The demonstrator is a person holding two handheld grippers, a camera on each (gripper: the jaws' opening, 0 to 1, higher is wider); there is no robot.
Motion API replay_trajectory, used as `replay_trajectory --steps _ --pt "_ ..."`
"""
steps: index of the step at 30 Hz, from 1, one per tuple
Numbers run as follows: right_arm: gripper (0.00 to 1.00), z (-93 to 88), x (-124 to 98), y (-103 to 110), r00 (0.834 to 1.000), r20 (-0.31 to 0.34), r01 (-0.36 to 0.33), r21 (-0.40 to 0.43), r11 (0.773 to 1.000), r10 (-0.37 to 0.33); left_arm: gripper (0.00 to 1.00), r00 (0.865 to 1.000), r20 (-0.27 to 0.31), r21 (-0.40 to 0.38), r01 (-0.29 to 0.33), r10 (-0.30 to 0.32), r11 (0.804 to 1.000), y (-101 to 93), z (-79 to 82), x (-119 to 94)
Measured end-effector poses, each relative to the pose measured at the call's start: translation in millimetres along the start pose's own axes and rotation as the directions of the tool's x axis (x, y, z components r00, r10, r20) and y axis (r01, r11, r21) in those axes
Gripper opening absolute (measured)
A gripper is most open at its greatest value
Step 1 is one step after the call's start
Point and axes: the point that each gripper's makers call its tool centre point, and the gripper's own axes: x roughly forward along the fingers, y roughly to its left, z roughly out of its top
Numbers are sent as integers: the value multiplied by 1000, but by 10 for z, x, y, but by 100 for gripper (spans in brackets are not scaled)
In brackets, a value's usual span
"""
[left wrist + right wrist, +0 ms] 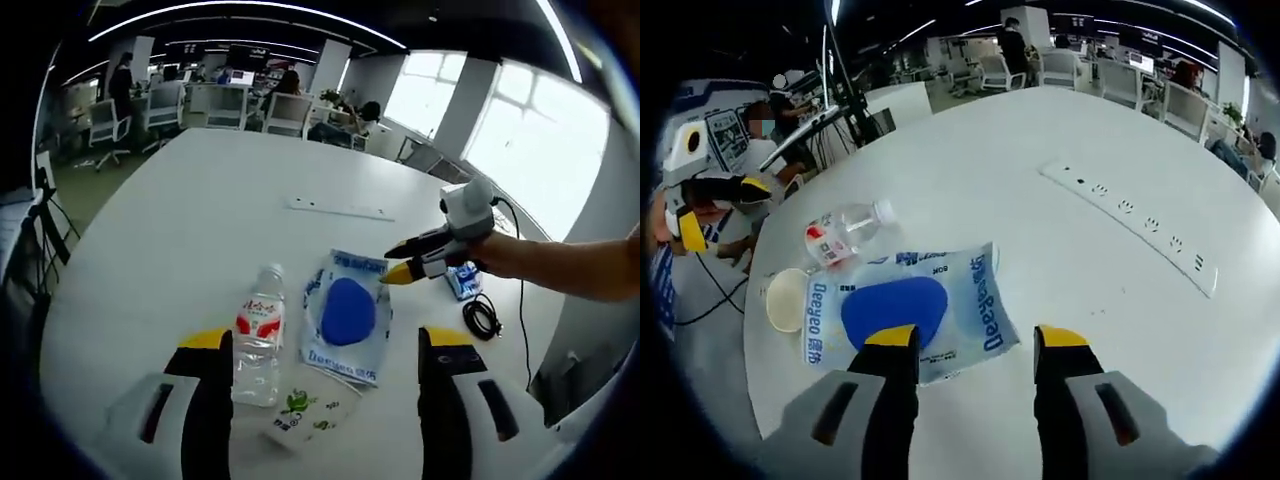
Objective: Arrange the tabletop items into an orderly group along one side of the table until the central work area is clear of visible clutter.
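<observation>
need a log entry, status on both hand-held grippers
Both hand-held grippers open, empty: left, right. Blue-and-white pouch flat, water bottle and paper cup beside it. Nothing blocking.

Left gripper view looks from the table's near edge across the white table (200, 230) toward the windows, close above the bottle (259, 335) and blue packet (347, 315). Right gripper view faces back from the opposite side, nearer the packet (908, 308); both share bottle (845, 229), packet, power strip (1130, 212).

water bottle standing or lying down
Lying down: the water bottle rests on its side on the table, beside the blue-and-white bag.
</observation>
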Motion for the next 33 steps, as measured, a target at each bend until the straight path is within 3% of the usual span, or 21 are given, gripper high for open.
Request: replay_trajectory --steps 7,19,22,26,33 --pt "38 6 133 -139 1000 -15 -3 -8 1000 2 76 1000 -4 -13 -10 10 1000 47 -41 9" --pt "13 -84 244 -168 997 -80 -16 -64 998 10 75 1000 -7 -28 -19 19 999 84 -88 40" --pt "10 -93 250 -135 996 -82 -33 -47 998 29 75 1000 -7 -33 -20 20 999 90 -96 49" --pt "2 -117 267 -116 995 -97 -40 -98 994 30 74 1000 -15 -31 -19 18 999 89 -120 59" --pt "0 -120 259 -120 995 -94 -52 -132 990 40 74 1000 -27 -24 -12 11 1000 41 -148 83"
